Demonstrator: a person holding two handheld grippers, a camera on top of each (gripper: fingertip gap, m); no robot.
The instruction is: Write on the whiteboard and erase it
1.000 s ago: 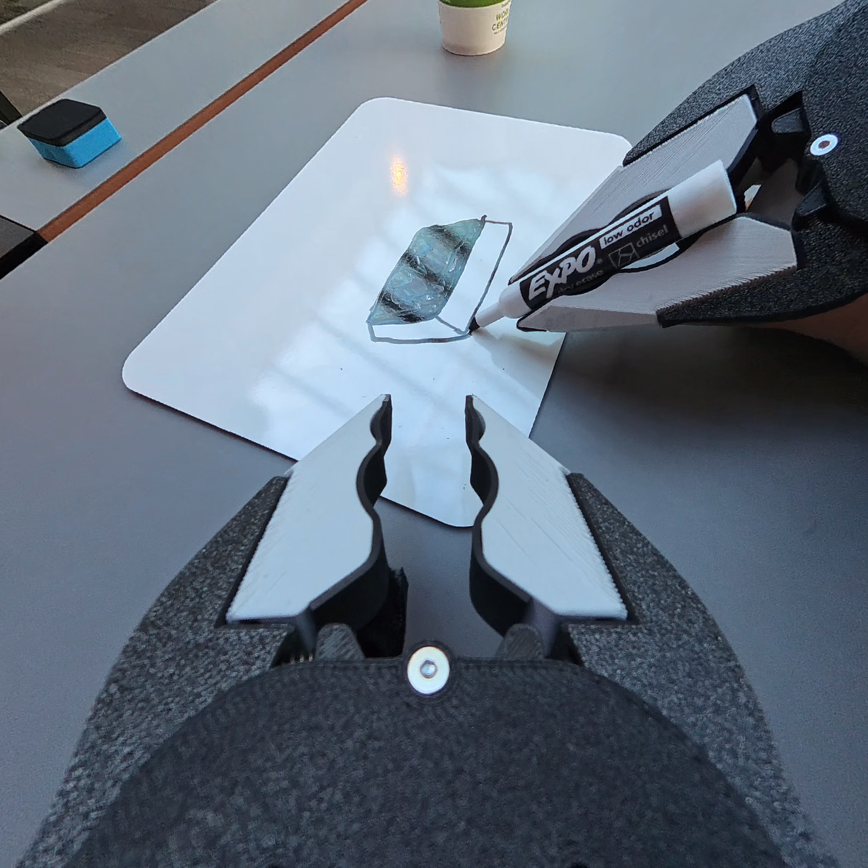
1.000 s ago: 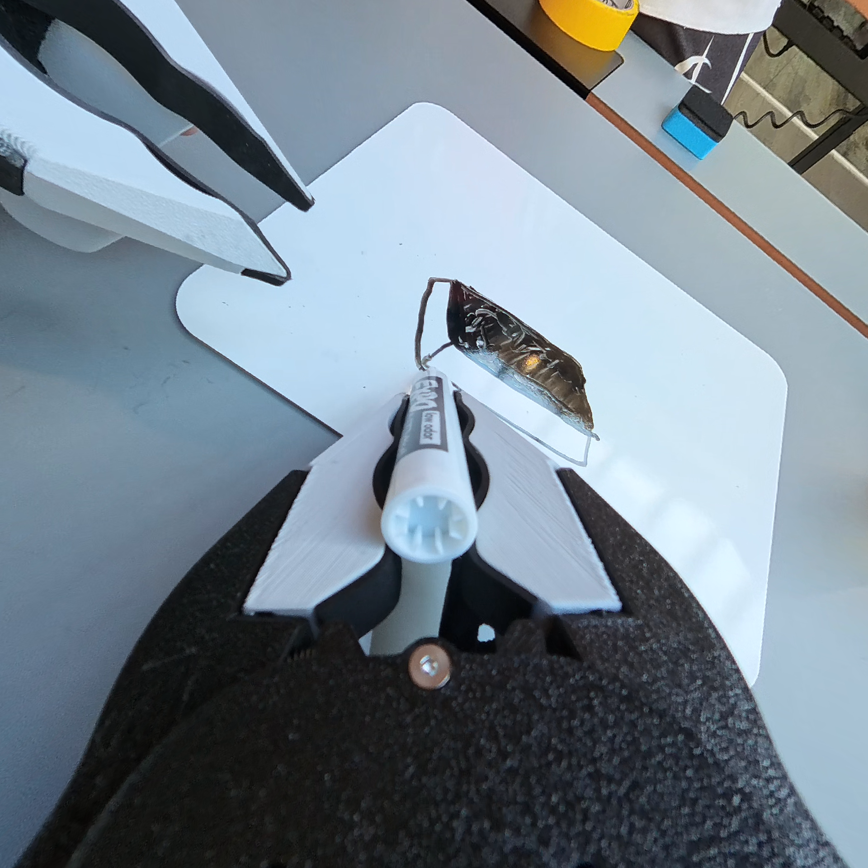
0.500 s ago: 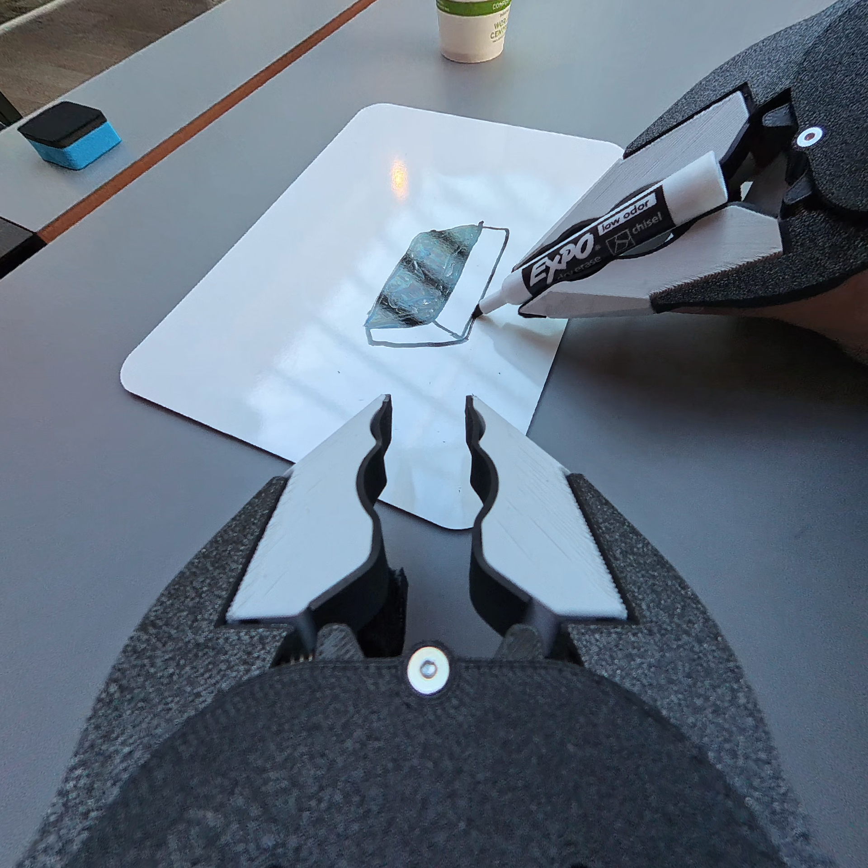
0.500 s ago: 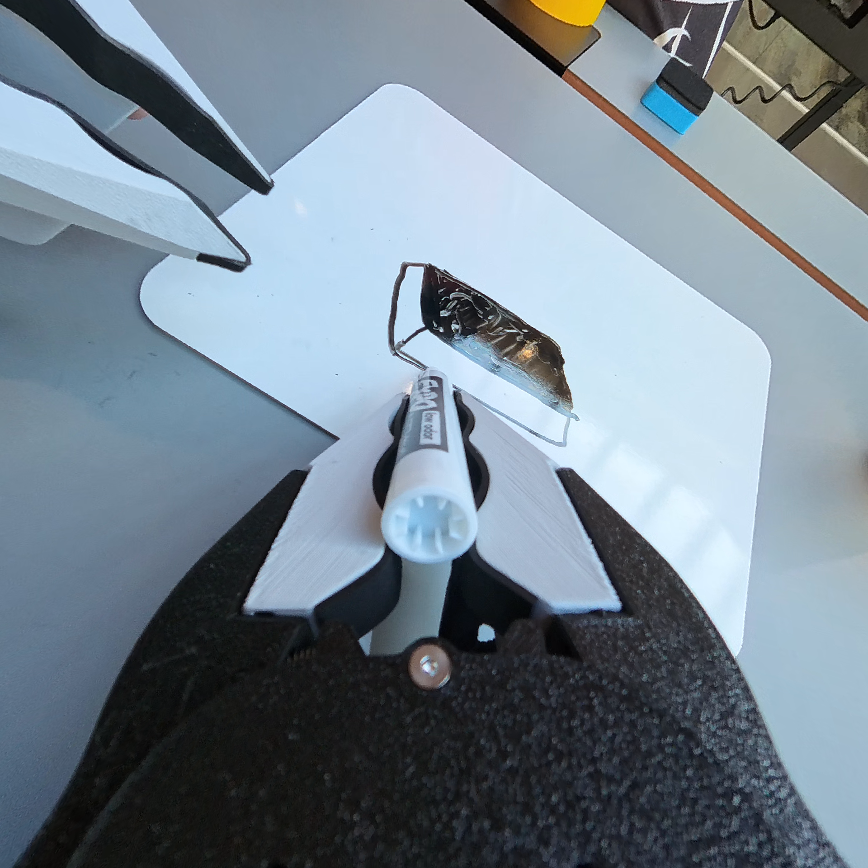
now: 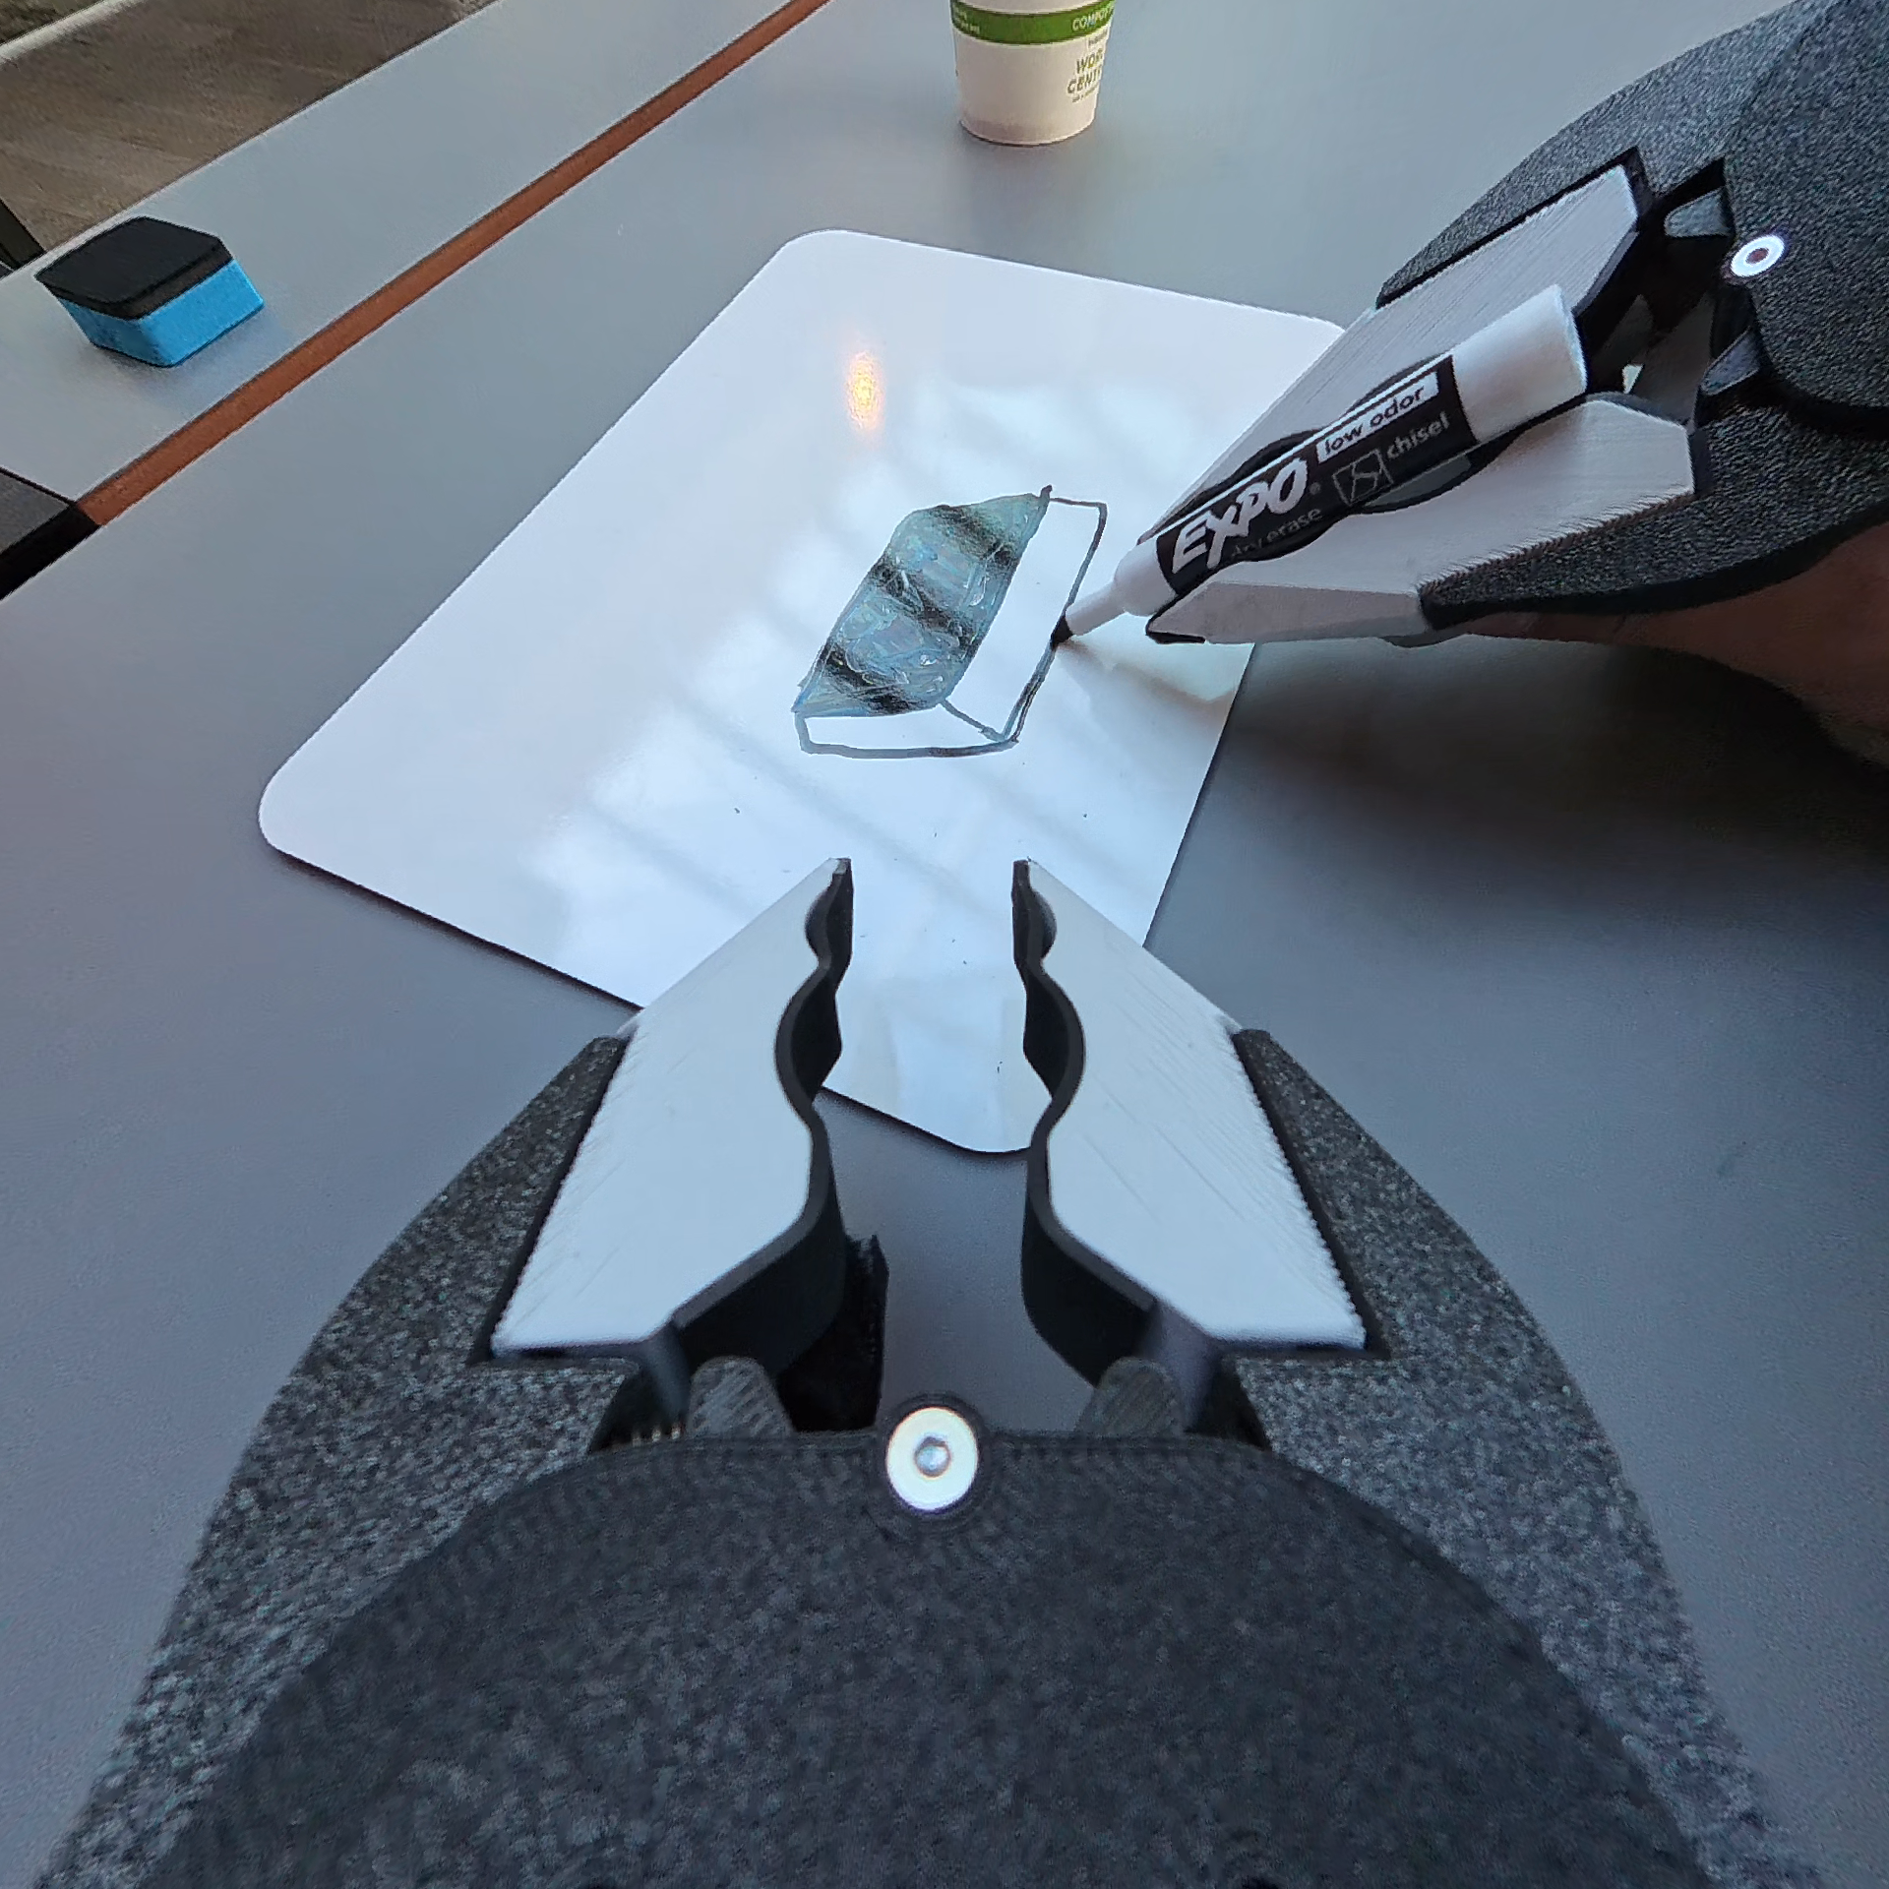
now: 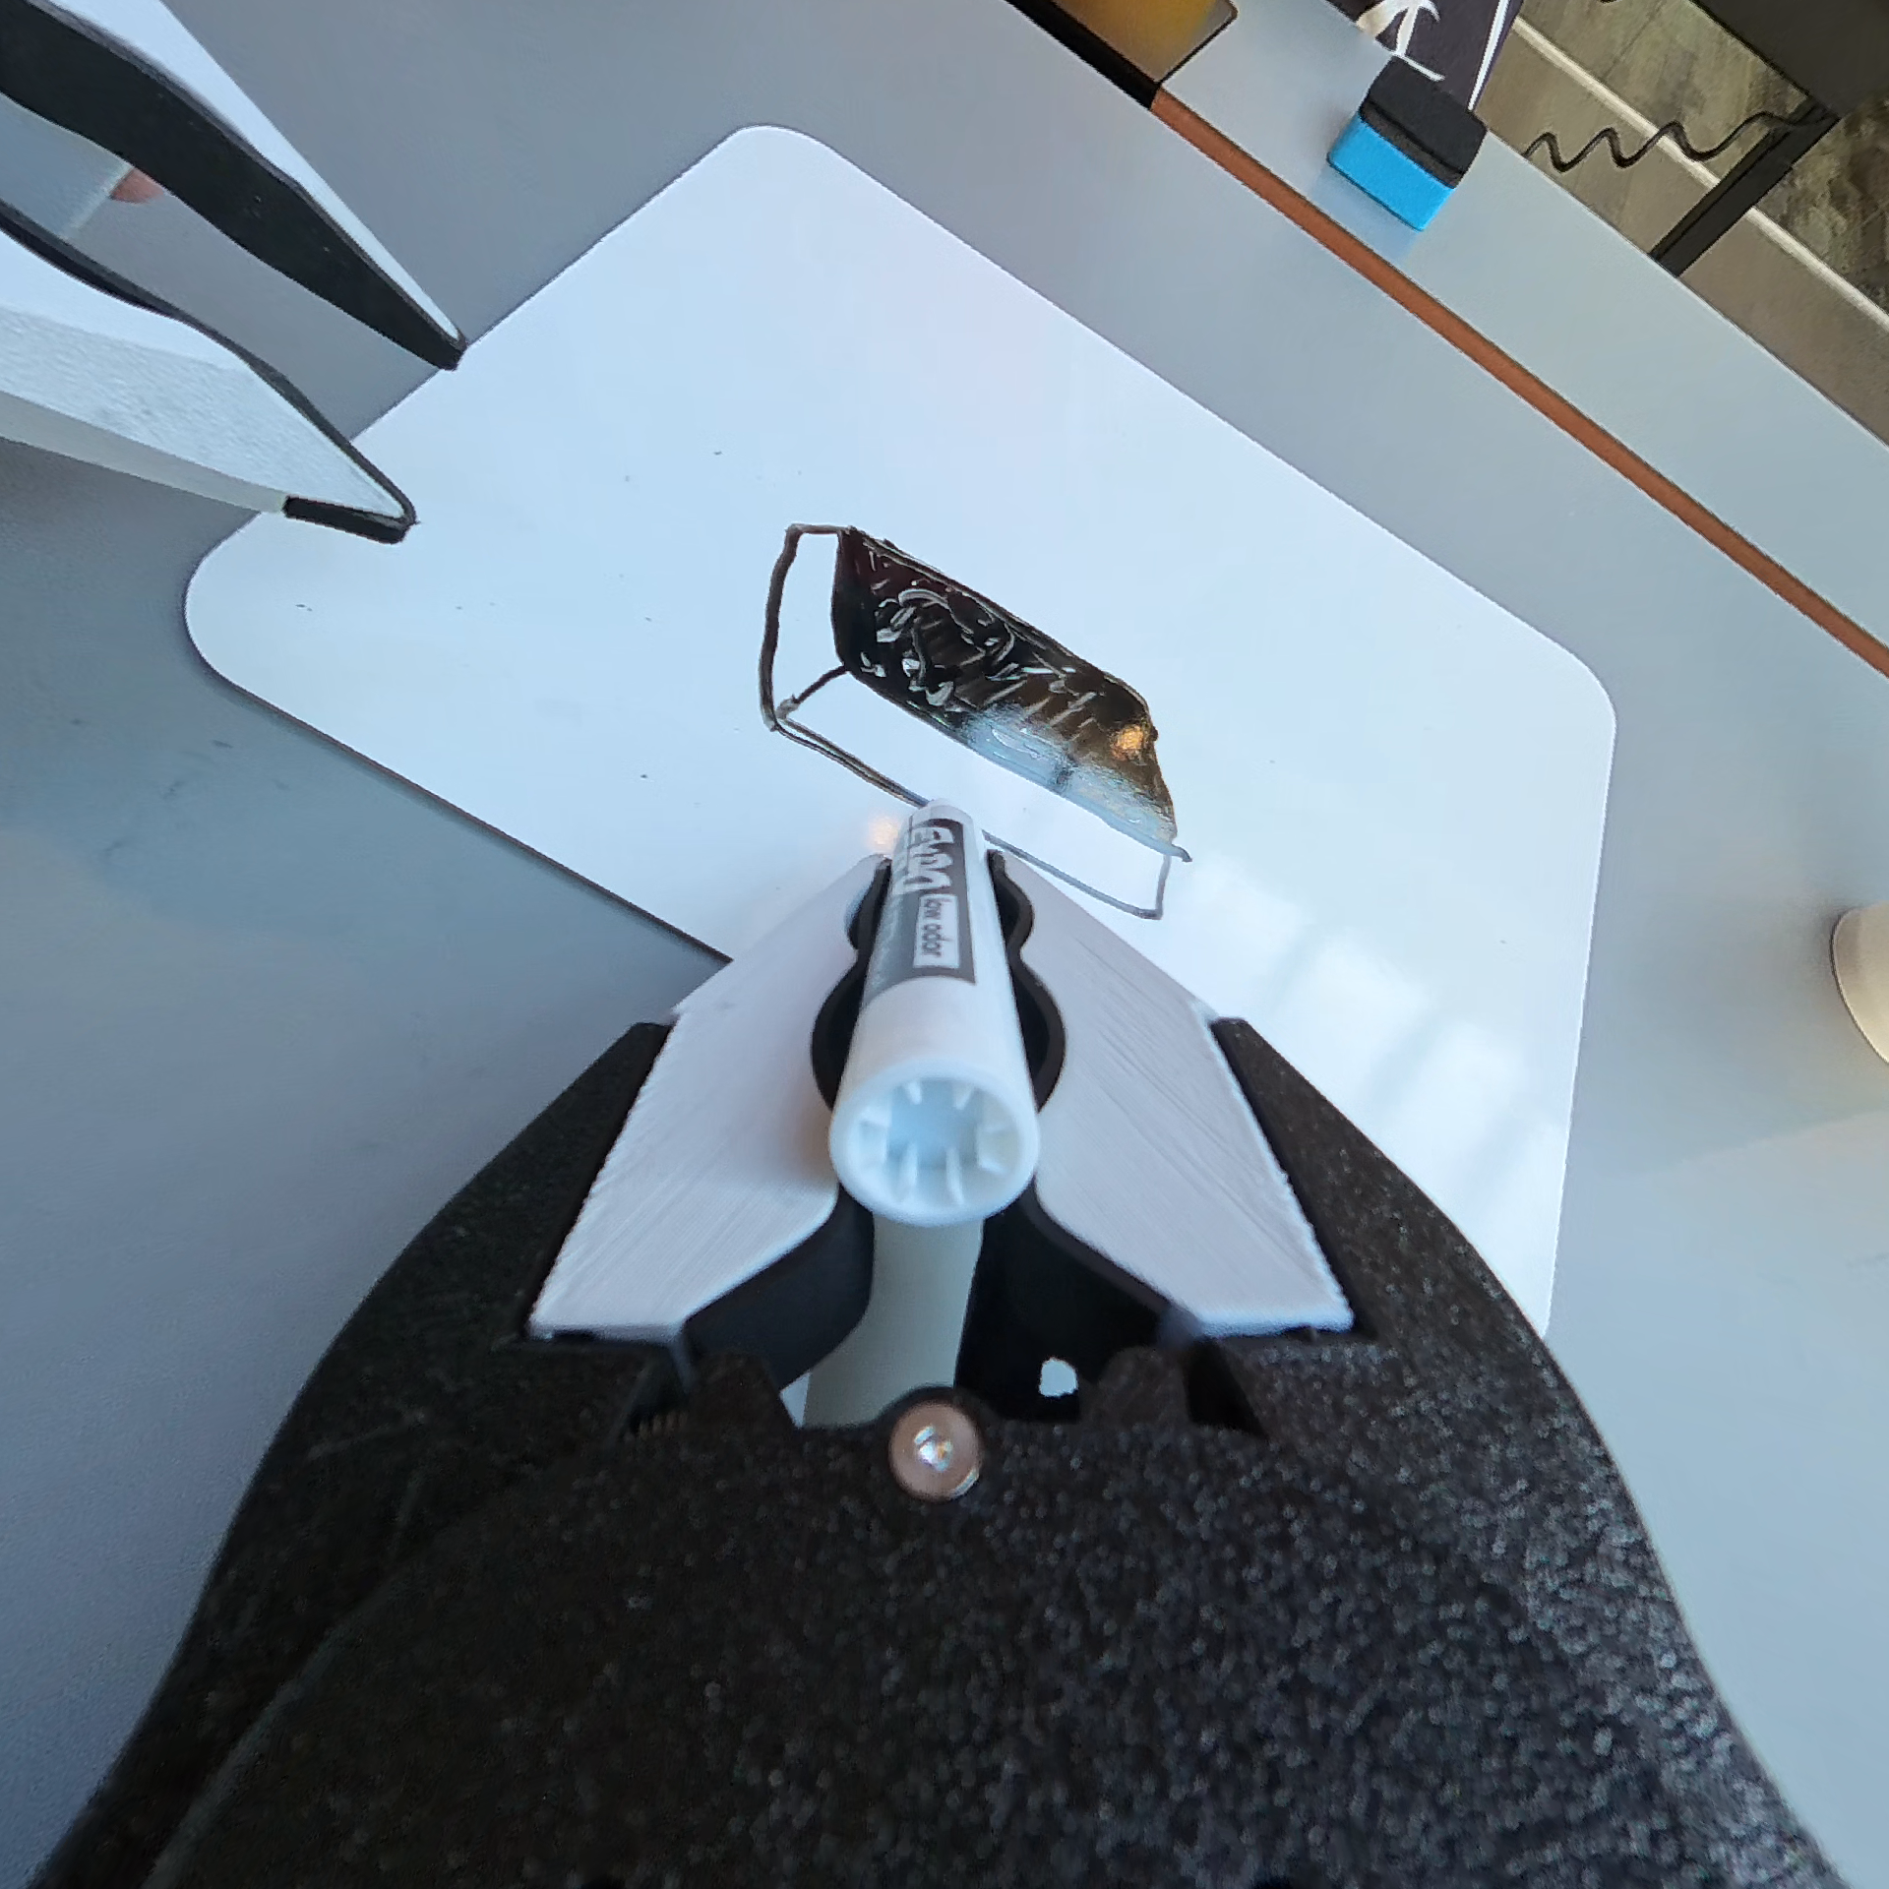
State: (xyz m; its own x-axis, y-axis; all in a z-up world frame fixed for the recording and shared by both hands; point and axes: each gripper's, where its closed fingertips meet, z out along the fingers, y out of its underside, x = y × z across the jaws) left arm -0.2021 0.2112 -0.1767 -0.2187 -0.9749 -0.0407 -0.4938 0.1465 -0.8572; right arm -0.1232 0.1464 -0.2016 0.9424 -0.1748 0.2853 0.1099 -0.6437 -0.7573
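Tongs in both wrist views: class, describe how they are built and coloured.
Both the left tongs and the right tongs share one build: a black, grainy, rounded body, a silver screw at its centre, and two flat white tapering fingers with black wavy inner edges.

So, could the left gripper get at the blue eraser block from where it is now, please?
Probably yes: the left gripper is open and empty, and only bare grey table lies between it and the eraser, across the orange strip.

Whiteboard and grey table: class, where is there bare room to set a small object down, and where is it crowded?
Free: the whiteboard left of the drawing; the grey table right of the left gripper. Crowded: the drawing's right edge, where the right gripper holds the marker.
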